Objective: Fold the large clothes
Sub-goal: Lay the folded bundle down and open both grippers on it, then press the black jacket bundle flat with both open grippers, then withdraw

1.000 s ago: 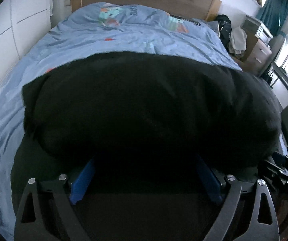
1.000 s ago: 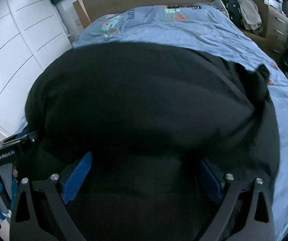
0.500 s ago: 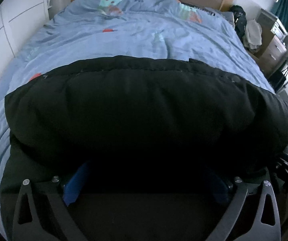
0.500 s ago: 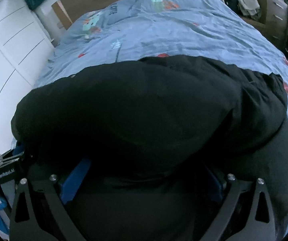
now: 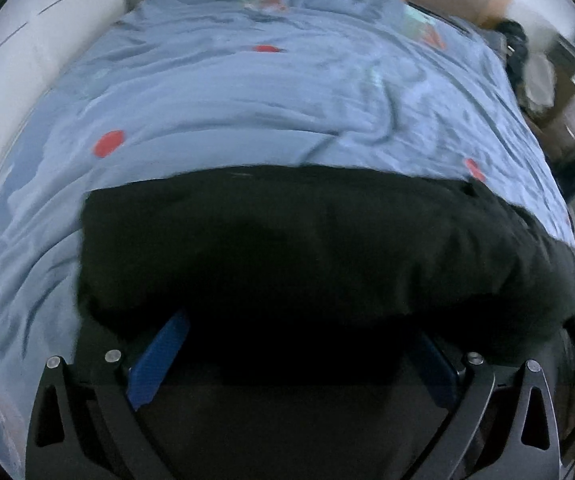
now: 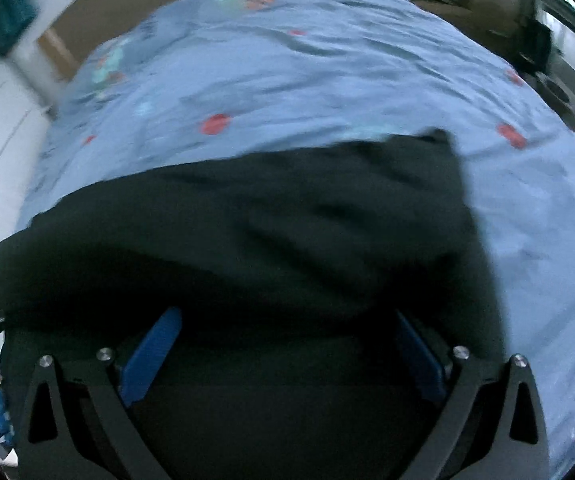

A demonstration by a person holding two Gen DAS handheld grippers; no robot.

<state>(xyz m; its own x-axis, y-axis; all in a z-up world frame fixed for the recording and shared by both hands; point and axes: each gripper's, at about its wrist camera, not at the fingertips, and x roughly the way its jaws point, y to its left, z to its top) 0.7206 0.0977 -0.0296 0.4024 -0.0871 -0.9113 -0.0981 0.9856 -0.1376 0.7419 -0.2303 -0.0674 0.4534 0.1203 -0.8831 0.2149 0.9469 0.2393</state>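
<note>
Black fabric fills the lower half of both wrist views: a large dark garment (image 5: pixel 327 248) lying across the near part of the bed, doubled over on itself into a thick, rounded roll. A second ago this bulk reached far up the bed and hid most of the bedding; now its far edge sits much closer to the cameras, and a wide stretch of blue duvet (image 5: pixel 271 112) with red spots shows beyond it. I take that to mean a fold toward the near side is being drawn through, or has just been laid, so the garment is shorter than before but not yet flat or squared.

The left hand-held gripper (image 5: pixel 295 360) has its blue pads spread as wide as they go, with black cloth bulging between them and over them; no pad visibly presses on the cloth. The right hand-held gripper (image 6: pixel 283 354) looks the same, pads wide apart with the garment heaped across the gap, though I cannot tell whether cloth is caught lower down.

Much is hard to read. The fabric is so dark that seams, sleeves and hem cannot be told apart, and the kind of garment stays uncertain. Its near edge is cut off below the fingers. A pointed corner (image 6: pixel 439 140) sticks up on the right side. Both pictures are smeared by motion, and the headboard and furniture at the bed's far end are only blurs.
</note>
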